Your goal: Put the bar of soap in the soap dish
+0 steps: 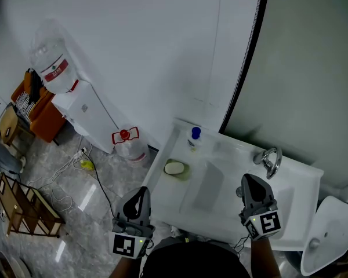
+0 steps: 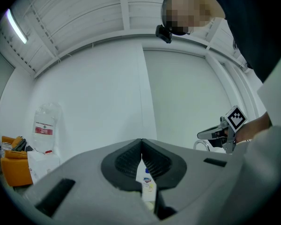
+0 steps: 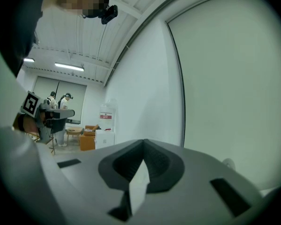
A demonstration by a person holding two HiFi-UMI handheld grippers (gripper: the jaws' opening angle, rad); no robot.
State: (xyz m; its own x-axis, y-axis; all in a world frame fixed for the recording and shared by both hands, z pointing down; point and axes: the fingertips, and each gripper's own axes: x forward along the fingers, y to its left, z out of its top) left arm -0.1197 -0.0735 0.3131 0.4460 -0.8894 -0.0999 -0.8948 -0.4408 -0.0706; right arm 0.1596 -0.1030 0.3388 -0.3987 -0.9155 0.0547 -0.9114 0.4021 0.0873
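Both grippers are held at the near edge of the white sink counter (image 1: 301,175), short of the basin.

- Left gripper (image 1: 142,193): its own view shows the jaw tips (image 2: 141,142) meeting, nothing clamped. Only the blue-capped bottle (image 2: 146,179) on the counter shows through the slit below the tips.
- Right gripper (image 1: 249,181): the tips (image 3: 143,143) also meet and hold nothing. The pale sliver below them is background wall.
- Head view: a pale oval bar of soap (image 1: 174,168) lies at the left end of the counter, near the bottle (image 1: 195,136). It sits on a yellow-green soap dish (image 1: 182,176), whose rim shows around it. It is too small to tell whether it is seated squarely.
- The faucet (image 1: 271,160) is at the right and well apart from the soap.

Judgement: with the soap apparently resting in the dish and both grippers closed, empty and away from it, placement looks complete. If so, nothing is left except perhaps checking the seating. The other reading, that nothing has been picked up yet, cannot be fully excluded.
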